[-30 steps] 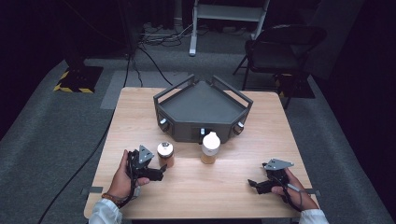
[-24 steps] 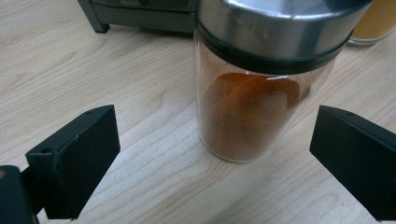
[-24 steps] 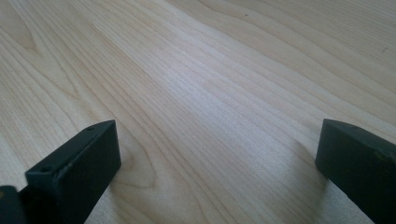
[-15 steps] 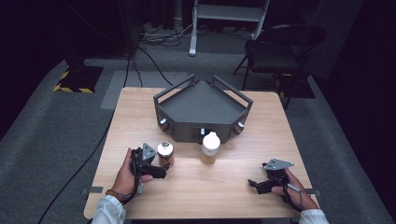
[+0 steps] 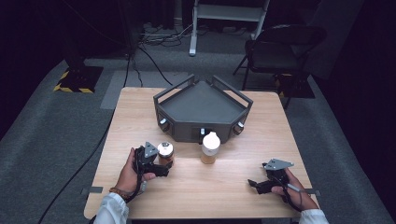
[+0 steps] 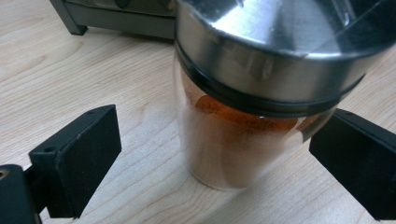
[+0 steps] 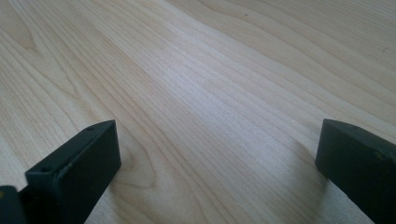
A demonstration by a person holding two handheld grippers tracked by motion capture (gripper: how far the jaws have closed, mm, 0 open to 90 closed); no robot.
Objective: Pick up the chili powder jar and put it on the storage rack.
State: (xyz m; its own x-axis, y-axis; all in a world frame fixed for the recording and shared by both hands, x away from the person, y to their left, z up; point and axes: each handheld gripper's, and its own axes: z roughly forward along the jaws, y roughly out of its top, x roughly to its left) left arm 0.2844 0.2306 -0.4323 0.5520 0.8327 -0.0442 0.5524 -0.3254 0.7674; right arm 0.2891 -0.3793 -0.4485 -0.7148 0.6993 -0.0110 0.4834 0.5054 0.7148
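- Since the earlier frames, the left gripper has slid forward across the counter until its fingers stand on either side of the spice jar; the right gripper has stayed near the front right corner.
- Left fingers are spread wide with gaps on both sides of the jar, so nothing is gripped yet.
- Right fingers are likewise wide apart over bare wood, holding nothing.
- Step in hand, by the look of it: lining up a grasp on the jar, which stands upright on the counter, just in front of the dark tray and left of the white-capped bottle.
- Next move probably calls for closing the fingers squarely on the glass body, below the lid.
- Jar: a round, clear glass body, orange-brown powder inside, and a shiny steel lid above a black band; smooth glass may slip.
- Counter: pale wood with long, fine grain.
- Tray: angular, matte grey metal with raised rails.
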